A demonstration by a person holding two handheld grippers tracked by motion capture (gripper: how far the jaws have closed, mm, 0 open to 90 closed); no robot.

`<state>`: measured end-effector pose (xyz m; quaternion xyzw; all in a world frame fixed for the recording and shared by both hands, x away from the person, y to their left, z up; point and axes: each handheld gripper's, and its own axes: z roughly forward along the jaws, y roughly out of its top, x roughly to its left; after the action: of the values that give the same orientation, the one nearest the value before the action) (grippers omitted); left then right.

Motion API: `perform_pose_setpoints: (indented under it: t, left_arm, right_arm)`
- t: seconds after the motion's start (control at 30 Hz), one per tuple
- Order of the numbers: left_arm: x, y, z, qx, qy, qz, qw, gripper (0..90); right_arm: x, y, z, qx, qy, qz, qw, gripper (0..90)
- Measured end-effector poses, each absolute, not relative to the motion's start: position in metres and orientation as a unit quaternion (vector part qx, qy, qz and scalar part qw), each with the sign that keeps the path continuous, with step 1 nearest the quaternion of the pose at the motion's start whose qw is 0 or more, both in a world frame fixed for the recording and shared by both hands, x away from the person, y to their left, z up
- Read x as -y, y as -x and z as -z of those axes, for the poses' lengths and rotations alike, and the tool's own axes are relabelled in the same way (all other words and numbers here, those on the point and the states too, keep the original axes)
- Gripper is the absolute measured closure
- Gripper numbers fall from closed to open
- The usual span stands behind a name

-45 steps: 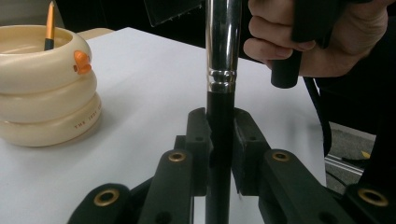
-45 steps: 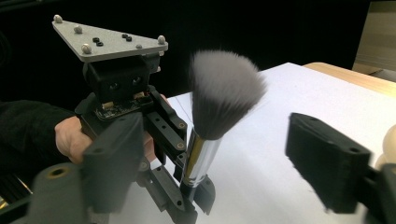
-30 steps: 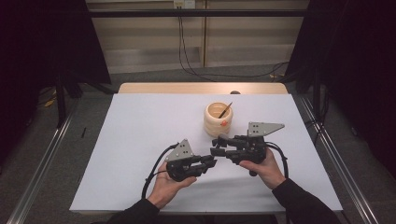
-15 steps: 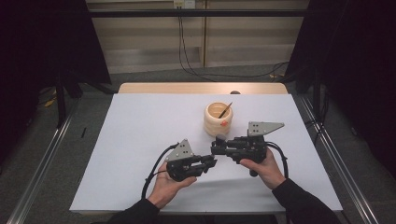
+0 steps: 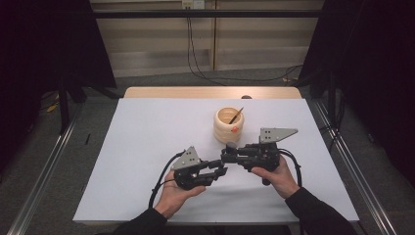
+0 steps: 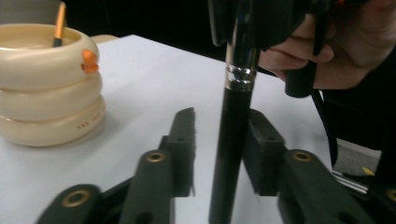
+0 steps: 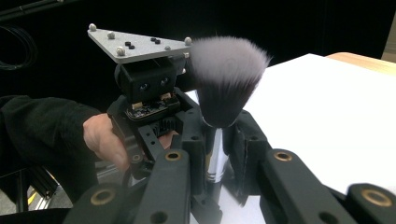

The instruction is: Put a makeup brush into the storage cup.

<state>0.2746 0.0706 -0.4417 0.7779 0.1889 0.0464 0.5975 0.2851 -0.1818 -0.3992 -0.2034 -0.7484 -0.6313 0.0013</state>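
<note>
The right gripper (image 5: 229,155) lies level above the white table (image 5: 147,147), pointing toward the person's left, with the right hand (image 5: 274,174) wrapped under its body. Its jaws are pressed onto the silver neck of a makeup brush (image 7: 224,88); in the right gripper view the brush's grey-tipped bristles fan out just past the pads. The brush handle (image 6: 231,140) runs on toward the left gripper (image 5: 221,169), which the left hand (image 5: 173,196) holds level from below, tips aimed at the right gripper so that the two meet nose to nose near the front middle of the table.

In the left gripper view the black handle stands between that gripper's two pads, with a clear gap on one side and a pad close on the other. Those jaws have just been opening and are now slightly spread around the handle, not pressing it. So the brush is carried by the right gripper alone.

Compared with a second ago, both hands sit in the same places, and the left gripper's tips look a little wider apart.

Behind the grippers stands a cream ribbed cup (image 5: 229,125) holding a thin stick (image 5: 236,115).
</note>
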Motion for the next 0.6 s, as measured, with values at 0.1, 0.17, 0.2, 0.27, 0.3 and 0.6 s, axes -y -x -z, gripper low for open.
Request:
perform_pose_setpoints:
  t: [0.1, 0.17, 0.2, 0.27, 0.3, 0.6]
  left_arm:
    - [-0.0702, -0.2741, 0.4412, -0.193, -0.773, -0.056, 0.602, 53.4]
    - [-0.0704, -0.274, 0.4408, -0.19, -0.777, -0.063, 0.597, 49.1]
    - [-0.0694, -0.2735, 0.4409, -0.195, -0.773, -0.063, 0.6, 46.4]
    - [-0.0692, -0.2734, 0.4407, -0.199, -0.776, -0.067, 0.594, 35.1]
    - [-0.069, -0.2727, 0.4403, -0.201, -0.78, -0.075, 0.588, 33.2]
    - [-0.0698, -0.2755, 0.4407, -0.221, -0.778, -0.09, 0.581, 5.5]
  right_arm:
    - [0.1819, -0.2849, 0.398, 0.749, 0.202, 0.631, -0.002, 77.3]
    - [0.1824, -0.2847, 0.3978, 0.749, 0.203, 0.631, -0.005, 77.2]
    - [0.1826, -0.2848, 0.3977, 0.748, 0.204, 0.631, -0.005, 77.3]
    - [0.1831, -0.2849, 0.3974, 0.748, 0.204, 0.631, -0.007, 77.2]
    - [0.1836, -0.2853, 0.3973, 0.746, 0.206, 0.633, -0.005, 77.2]
    - [0.185, -0.2858, 0.3963, 0.748, 0.206, 0.631, -0.01, 77.3]
